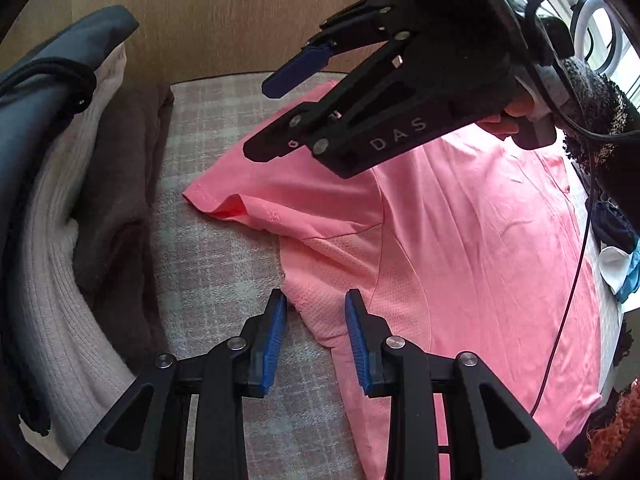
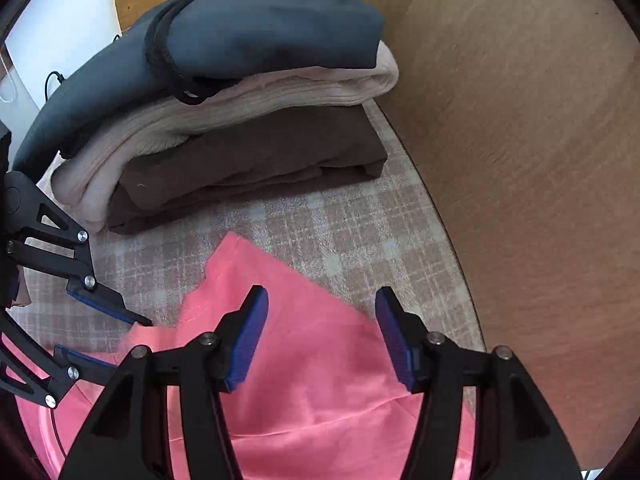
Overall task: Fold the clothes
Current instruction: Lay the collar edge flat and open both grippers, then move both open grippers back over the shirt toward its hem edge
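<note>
A pink T-shirt [image 1: 460,240] lies spread flat on a plaid blanket [image 1: 216,264], one short sleeve [image 1: 240,196] pointing left. My left gripper [image 1: 316,304] points down at the shirt's side edge just below the armpit. Its blue pads [image 1: 276,332] stand apart with the mesh cloth between them, not pinched. My right gripper [image 1: 264,120] hovers open over the sleeve and shoulder, held by a hand [image 1: 516,114]. In the right wrist view the right gripper [image 2: 322,296] is wide open above the pink sleeve [image 2: 240,264]. The left gripper [image 2: 132,344] sits at the shirt's left edge.
A stack of folded clothes [image 2: 240,120] sits close beside the shirt: dark blue-grey on top, cream knit, brown beneath. A wooden board [image 2: 520,160] rises behind the blanket. Blue and white garments [image 1: 616,256] and an orange fuzzy item [image 1: 612,420] lie beyond the shirt's right side. A thin cable [image 1: 568,304] hangs across it.
</note>
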A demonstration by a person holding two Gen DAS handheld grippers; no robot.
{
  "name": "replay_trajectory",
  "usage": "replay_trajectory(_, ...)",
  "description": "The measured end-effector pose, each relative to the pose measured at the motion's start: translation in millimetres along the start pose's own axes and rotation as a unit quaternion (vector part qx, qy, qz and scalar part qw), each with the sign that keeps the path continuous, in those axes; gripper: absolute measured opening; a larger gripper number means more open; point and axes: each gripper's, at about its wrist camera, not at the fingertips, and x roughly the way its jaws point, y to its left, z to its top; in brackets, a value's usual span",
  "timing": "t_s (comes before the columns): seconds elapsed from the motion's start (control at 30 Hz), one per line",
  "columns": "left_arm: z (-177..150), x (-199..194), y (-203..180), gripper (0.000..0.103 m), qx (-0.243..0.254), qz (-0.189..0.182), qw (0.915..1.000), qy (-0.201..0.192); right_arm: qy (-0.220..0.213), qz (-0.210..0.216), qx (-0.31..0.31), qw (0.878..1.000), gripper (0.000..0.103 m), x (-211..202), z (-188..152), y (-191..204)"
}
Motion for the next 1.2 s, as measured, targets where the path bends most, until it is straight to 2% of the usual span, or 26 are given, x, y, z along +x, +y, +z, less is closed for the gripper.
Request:
replay_trajectory(0.03, -1.4, -1.1, -0.3, 0.023, -0.001, -0.005, 1.0, -0.005, 0.006, -0.005, -0.008, 1.0, 0.055, 4.8, 3.1, 0.4)
replay_trajectory(0.07, -2.7, -2.4, -0.5, 0.014, -0.002, -0.01, 0.9999, -0.011, 0.011, -0.003, -0.013, 1.0, 0.055, 8.9, 5.4, 0.7)
replay_trajectory(0.23, -8.2, -11.5, 3.9, 0.004, -0.014, -0.013, 0.9991, -0.038, 0.009, 0.019, -0.023, 1.0, 0.056, 17.9, 11.4, 1.6)
replay_trajectory(0.27, -9.5, -13.9, 4.8, 0.003, -0.017, -0.013, 0.9988, -0.045, 0.007, 0.029, -0.024, 0.999, 0.04, 17.6, 11.1, 2.1)
replay_trajectory(0.3, -10.9, -16.5, 5.0, 0.002, -0.017, -0.009, 0.9985, -0.051, 0.007, 0.028, -0.025, 0.999, 0.003, 17.3, 11.1, 2.9)
replay_trajectory(0.43, -18.1, -27.2, 5.0, 0.002, -0.022, 0.007, 0.9976, -0.066, 0.017, -0.006, -0.018, 1.0, 0.002, 16.6, 11.0, 0.5)
replay_trajectory(0.57, -27.1, -24.6, 10.2, 0.002, -0.033, 0.017, 0.9978, -0.054, 0.016, -0.017, 0.007, 1.0, 0.002, 13.4, 11.4, -14.3)
replay_trajectory(0.63, -29.8, -23.4, 15.2, 0.002, -0.039, 0.014, 0.998, -0.047, 0.009, 0.002, 0.01, 1.0, 0.004, 8.7, 13.3, -14.8)
replay_trajectory(0.67, -33.8, -23.6, 15.4, 0.002, -0.04, 0.012, 0.998, -0.047, 0.01, 0.027, 0.006, 1.0, 0.023, 7.4, 14.8, -12.2)
replay_trajectory(0.7, -34.8, -23.9, 15.2, 0.002, -0.04, 0.013, 0.998, -0.048, 0.012, 0.034, -0.006, 0.999, 0.052, 8.6, 16.3, -7.0)
replay_trajectory(0.73, -35.0, -24.2, 15.0, 0.002, -0.04, 0.013, 0.998, -0.048, 0.012, 0.026, -0.023, 0.999, 0.061, 10.9, 17.8, -0.5)
replay_trajectory(0.77, -35.1, -24.4, 14.7, 0.002, -0.039, 0.014, 0.998, -0.048, 0.012, 0.019, -0.041, 0.999, 0.063, 13.1, 19.2, 6.1)
replay_trajectory(0.83, -35.5, -24.7, 15.0, 0.003, -0.04, 0.014, 0.998, -0.048, 0.024, -0.001, -0.062, 0.998, 0.056, 22.1, 20.5, 13.1)
replay_trajectory(0.87, -36.1, -24.2, 15.9, 0.003, -0.041, 0.014, 0.998, -0.045, 0.026, 0.002, -0.059, 0.998, 0.018, 23.5, 21.3, 12.1)
replay_trajectory(0.9, -37.1, -23.7, 17.2, 0.003, -0.045, 0.016, 0.998, -0.042, 0.029, 0.004, -0.055, 0.998, 0.003, 24.9, 22.1, 11.0)
replay_trajectory(0.93, -38.1, -23.1, 18.7, 0.007, -0.048, 0.019, 0.9979, -0.038, 0.028, -0.015, -0.052, 0.998, 0.0, 26.1, 22.7, 7.8)
replay_trajectory(0.97, -39.4, -23.2, 21.1, 0.009, -0.057, 0.018, 0.9977, -0.033, 0.031, -0.053, -0.044, 0.997, 0.0, 28.7, 22.9, 1.1)
replay_trajectory(1.0, -40.7, -23.4, 23.6, 0.012, -0.066, 0.017, 0.9973, -0.028, 0.032, -0.069, -0.03, 0.997, 0.001, 29.2, 22.4, -6.8)
replay_trajectory(1.07, -43.9, -27.7, 29.2, 0.024, -0.087, 0.009, 0.9958, -0.029, 0.019, -0.054, 0.003, 0.998, 0.001, 22.7, 20.1, -21.7)
replay_trajectory(1.13, -46.3, -29.7, 32.0, 0.026, -0.099, -0.001, 0.9947, -0.027, 0.002, -0.024, 0.035, 0.999, 0.005, 9.6, 16.7, -33.4)
replay_trajectory(1.2, -48.1, -31.0, 31.4, 0.027, -0.101, 0.003, 0.9945, -0.026, -0.006, -0.024, 0.055, 0.998, 0.019, -3.0, 12.5, -43.2)
